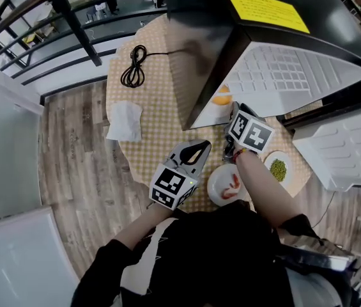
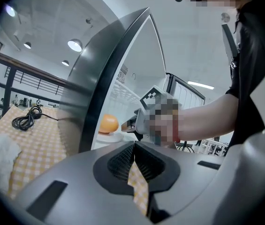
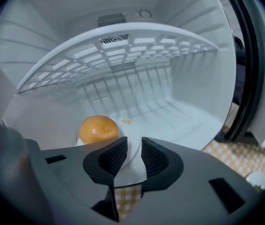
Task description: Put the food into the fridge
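A small fridge stands open on the checked table. Inside it an orange lies on a white plate on the fridge floor, also seen from above as the orange. My right gripper reaches into the opening, jaws a narrow gap apart, with the plate's near rim showing in that gap. From above, the right gripper is at the fridge mouth. My left gripper hovers over the table in front of the fridge, and the left gripper is shut on nothing.
A plate of red food and a plate of green food sit at the table's near edge. A white cloth and a black cable lie to the left. The fridge door hangs open on the right. A wire shelf spans the fridge.
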Demonstrator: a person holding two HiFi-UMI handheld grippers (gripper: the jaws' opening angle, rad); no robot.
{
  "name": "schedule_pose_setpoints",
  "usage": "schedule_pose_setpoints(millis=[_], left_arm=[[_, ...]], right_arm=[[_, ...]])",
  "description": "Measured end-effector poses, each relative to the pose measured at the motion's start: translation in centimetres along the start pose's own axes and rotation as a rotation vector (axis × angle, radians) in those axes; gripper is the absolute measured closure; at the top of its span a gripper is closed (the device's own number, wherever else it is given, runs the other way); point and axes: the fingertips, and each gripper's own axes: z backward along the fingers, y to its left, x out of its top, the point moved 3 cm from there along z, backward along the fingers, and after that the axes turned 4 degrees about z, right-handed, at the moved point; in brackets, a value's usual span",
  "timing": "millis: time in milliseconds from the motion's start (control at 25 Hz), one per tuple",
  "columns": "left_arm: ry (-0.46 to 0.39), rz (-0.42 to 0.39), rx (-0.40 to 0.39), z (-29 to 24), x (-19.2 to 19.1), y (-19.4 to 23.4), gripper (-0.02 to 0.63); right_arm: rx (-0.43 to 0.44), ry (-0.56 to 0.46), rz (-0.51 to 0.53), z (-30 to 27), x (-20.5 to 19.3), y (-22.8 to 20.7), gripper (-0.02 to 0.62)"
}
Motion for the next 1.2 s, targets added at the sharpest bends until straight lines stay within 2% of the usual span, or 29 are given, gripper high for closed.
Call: schedule_pose_setpoints(millis=[160, 320, 520, 680, 760, 880, 1000, 1200], left_arm=[[-0.002, -0.012, 0.026, 1.0, -0.4, -1.3, 0.591], [-0.019, -0.024, 0.063, 1.8, -0.3, -3.3, 0.591], [-0.050, -0.044, 0.119, 3.2, -0.1, -6.3, 0.591], [-0.119, -0.053, 0.129, 4.2, 0.6, -9.0, 0.591], [-0.147, -0.061, 0.139, 4.6, 0.9, -11.0, 0.591], [-0.170, -0.058, 0.170, 4.3, 1.0, -14.4, 0.591], [-0.177, -0.028, 0.150, 3.6, -0.1, -19.0, 0.591], [-0.185, -0.019, 0.141, 4.1, -2.3, -26.6, 0.591]], right_arm=[[0.049, -0.104, 0.238, 1.2, 0.3, 0.7, 0.509], [0.136, -0.171, 0.335, 3.7, -0.3, 1.1, 0.545], [0.300, -0.288, 0.298, 9.0, -0.3, 0.8, 0.568], [0.510, -0.374, 0.240, 15.1, 0.5, 0.7, 0.575], [0.586, -0.367, 0.245, 18.2, 0.3, 0.0, 0.577], [0.627, -0.330, 0.284, 22.0, -0.3, -2.0, 0.577], [0.654, -0.306, 0.295, 25.3, -1.7, -4.9, 0.577], [0.644, -0.267, 0.329, 30.5, -5.5, -9.9, 0.578]])
